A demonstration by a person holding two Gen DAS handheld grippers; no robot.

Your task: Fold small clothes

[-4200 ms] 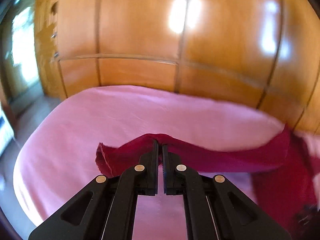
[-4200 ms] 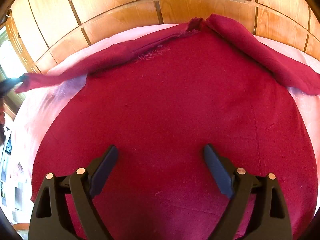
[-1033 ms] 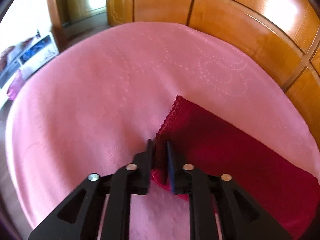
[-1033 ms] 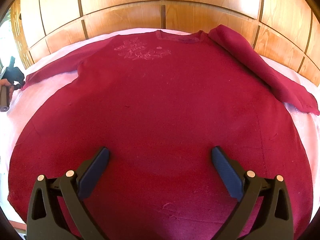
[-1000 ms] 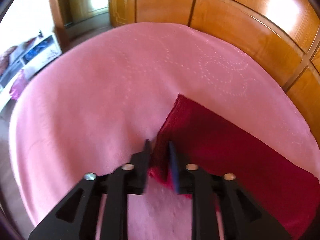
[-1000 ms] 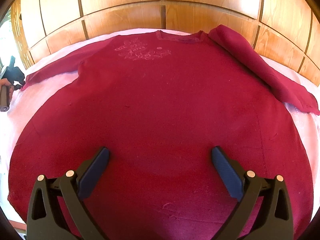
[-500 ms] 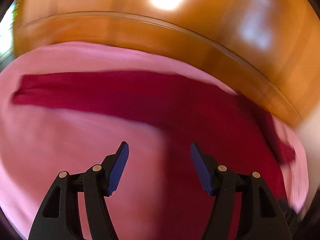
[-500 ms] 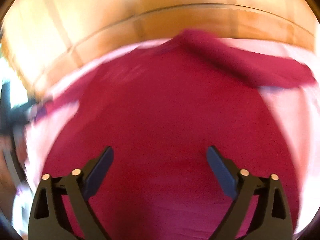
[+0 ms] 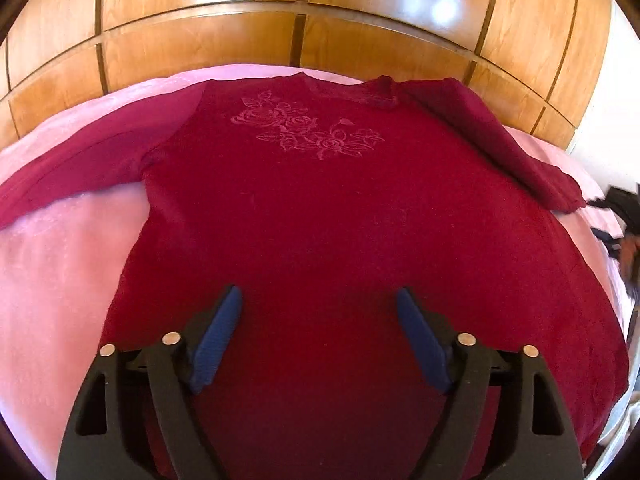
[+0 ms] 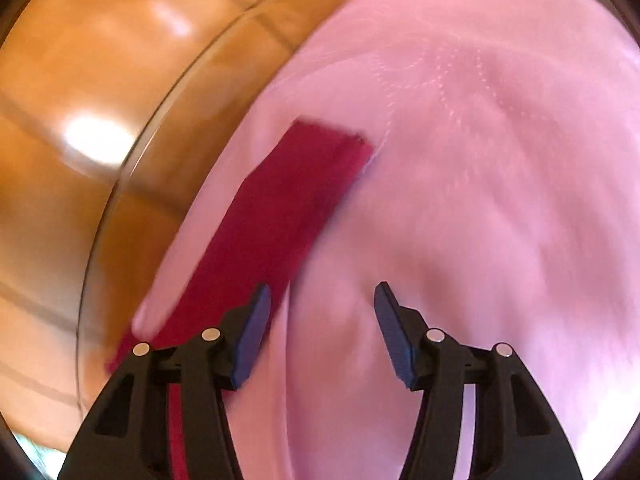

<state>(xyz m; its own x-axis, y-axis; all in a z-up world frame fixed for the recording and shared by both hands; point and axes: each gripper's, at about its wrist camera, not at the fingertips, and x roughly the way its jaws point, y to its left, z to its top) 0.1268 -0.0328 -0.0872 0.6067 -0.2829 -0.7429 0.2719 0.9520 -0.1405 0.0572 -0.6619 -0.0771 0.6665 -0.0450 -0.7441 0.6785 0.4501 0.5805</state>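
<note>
Left gripper [image 9: 319,300] opening, empty, over the crimson sweater [image 9: 320,208]; right gripper [image 10: 322,296] closing on nothing beside the sleeve cuff [image 10: 320,156]; a mistimed pinch risks catching the pink bedspread [image 10: 480,160] instead.

sweater [image 9: 320,220]: spread flat on the bed cover [image 9: 60,280], neckline toward 12 o'clock, hem toward 6.
flower embroidery [image 9: 304,128]: on the chest, just below the neckline.
sleeves: one stretched toward 9 o'clock, the other [image 9: 500,144] angled toward 3 o'clock.
wooden panels [image 9: 200,40]: behind the bed at 12 o'clock.
left gripper [image 9: 320,320]: over the sweater's lower middle, at 6 o'clock.
right gripper [image 10: 322,320]: beside the sleeve end [image 10: 288,200], sleeve running toward 11 o'clock.
</note>
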